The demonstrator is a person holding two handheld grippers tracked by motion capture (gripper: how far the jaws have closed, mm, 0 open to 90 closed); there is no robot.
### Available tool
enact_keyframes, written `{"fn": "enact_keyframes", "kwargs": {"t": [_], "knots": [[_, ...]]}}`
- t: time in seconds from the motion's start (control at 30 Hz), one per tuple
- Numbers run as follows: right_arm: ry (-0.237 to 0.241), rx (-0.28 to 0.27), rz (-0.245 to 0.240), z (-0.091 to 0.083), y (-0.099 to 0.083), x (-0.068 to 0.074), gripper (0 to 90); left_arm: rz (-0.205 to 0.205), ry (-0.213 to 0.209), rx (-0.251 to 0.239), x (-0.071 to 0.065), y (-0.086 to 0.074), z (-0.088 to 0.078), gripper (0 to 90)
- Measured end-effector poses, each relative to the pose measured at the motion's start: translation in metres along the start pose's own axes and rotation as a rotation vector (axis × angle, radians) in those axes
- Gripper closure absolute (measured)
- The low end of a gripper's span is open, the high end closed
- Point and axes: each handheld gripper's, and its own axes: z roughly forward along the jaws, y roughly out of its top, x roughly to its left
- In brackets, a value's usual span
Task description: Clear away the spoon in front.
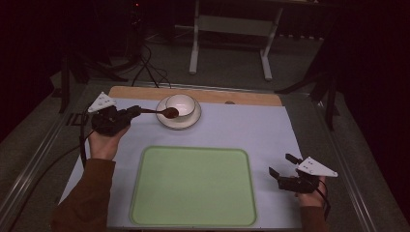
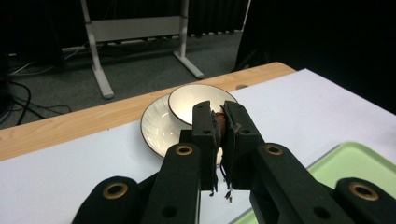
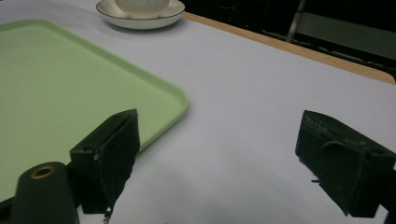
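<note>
Left tool (image 1: 137,112) level, gripping spoon (image 1: 164,112)

The spoon (image 1: 162,112) was dark brown — a slim handle ending in a rounded bowl. It lay roughly level above the table, handle clamped at the left, its bowl end over the left edge of the cup (image 1: 181,105). The cup was white with a thin dark rim, upright on a matching white saucer (image 1: 192,120) — near the table's far edge.
</note>
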Motion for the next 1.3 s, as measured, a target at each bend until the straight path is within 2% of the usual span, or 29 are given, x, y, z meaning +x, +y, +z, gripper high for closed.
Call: {"fn": "enact_keyframes", "kwargs": {"t": [0.1,0.37,0.7,1.03,1.3], "knots": [[0.0,0.002,-0.002,0.0,0.0,0.0,13.5,0.004,-0.01,0.007,-0.001,0.0,-0.004,84.1],[0.0,0.002,-0.001,0.0,0.0,0.0,13.5,-0.008,-0.003,0.021,-0.003,-0.009,-0.016,84.1],[0.001,0.005,-0.001,0.0,0.0,0.001,13.5,-0.049,0.011,0.036,0.002,-0.027,-0.034,84.1],[0.002,0.006,-0.001,0.001,0.0,0.001,13.5,-0.053,0.019,0.068,-0.001,-0.044,-0.047,84.0],[0.001,0.007,-0.001,0.001,0.0,0.001,13.5,-0.073,0.027,0.092,-0.001,-0.056,-0.056,84.0]]}}
